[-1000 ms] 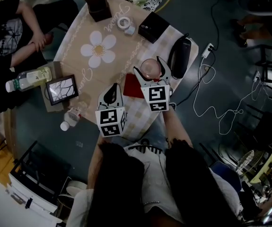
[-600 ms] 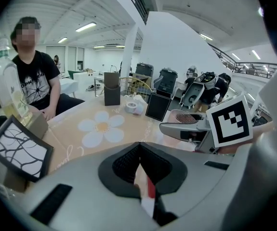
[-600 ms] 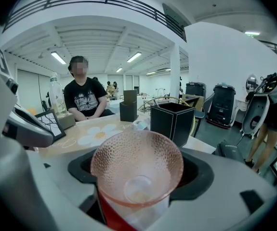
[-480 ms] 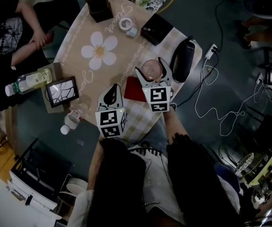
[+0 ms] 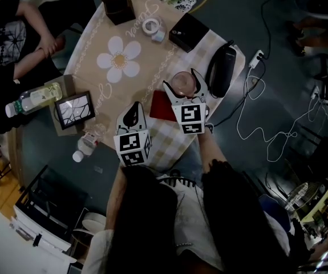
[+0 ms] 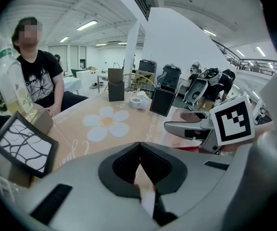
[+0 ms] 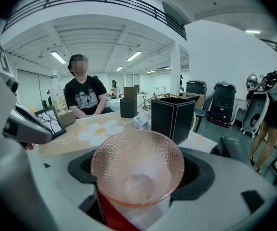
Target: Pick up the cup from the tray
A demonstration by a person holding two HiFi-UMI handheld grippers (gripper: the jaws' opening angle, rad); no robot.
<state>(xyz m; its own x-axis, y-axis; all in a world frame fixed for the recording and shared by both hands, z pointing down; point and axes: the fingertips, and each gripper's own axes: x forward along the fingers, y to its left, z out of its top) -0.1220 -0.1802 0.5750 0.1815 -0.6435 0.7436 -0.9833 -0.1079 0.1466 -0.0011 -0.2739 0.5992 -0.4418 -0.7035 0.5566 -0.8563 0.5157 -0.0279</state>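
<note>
One cup is in play: a pale pink, see-through glass with a dimpled wall, flaring from a small round base to a wide mouth that tips toward the right gripper's camera. It sits between the jaws of the right gripper, whose dark pads press against its sides. The jaws stand as wide as the cup's body. The cup is at the far end of the single red tray, and red shows right beneath it. Whether it is clear of the tray or touching it cannot be told. The left gripper hangs just left of the tray with its jaws closed together and nothing between them. That makes two grippers. Beyond the tray, well apart from it, stand two black boxes and one roll of tape. One big white flower is printed on the tablecloth. Left of the tray, past the table's edge, are one framed picture and two bottles.
</note>
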